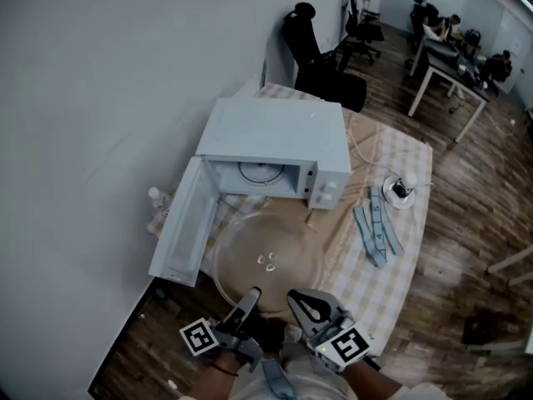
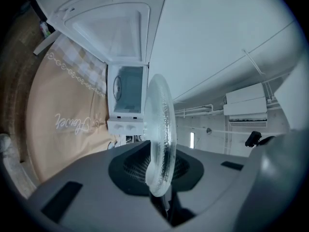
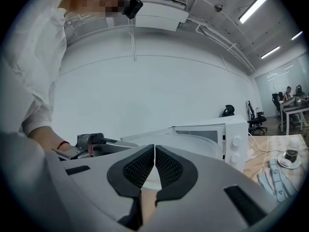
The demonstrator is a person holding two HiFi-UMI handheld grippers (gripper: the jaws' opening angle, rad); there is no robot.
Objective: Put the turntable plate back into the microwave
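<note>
The glass turntable plate [image 1: 266, 261] is out of the microwave [image 1: 275, 132]. In the head view it lies in the lower middle of the frame, just in front of the open cavity [image 1: 260, 175], and whether it hangs clear of the cloth-covered counter [image 1: 408, 248] I cannot tell. The door [image 1: 179, 223] swings out to the left of the frame.

The left hand-held gripper [image 1: 252, 297] is clamped on the plate's near rim. Its own view shows the glass edge-on, pinched between the two pads [image 2: 166, 166], with the microwave [image 2: 128, 95] beyond. The right hand-held gripper [image 1: 294, 295] is closed, with nothing between its pads. In its own view they [image 3: 154, 153] meet, and the plate [image 3: 193, 144] spreads flat beyond them. Its tip sits at the near rim. I cannot tell whether it props the glass from below.

The step in hand looks like carrying the plate in through the opening. One rim clamp on heavy glass invites sagging, so the closed right tip is best kept under the rim as a prop. The plate should stay level.

It should go in straight towards the top of the frame, centred on the opening. The left edge must clear the door hinge and the right edge the control panel [image 1: 329, 192]. A roller ring [image 1: 260, 172] shows on the cavity floor. The plate should be lowered until its centre settles there, and the left clamp should open only once the glass rests flat.
</note>
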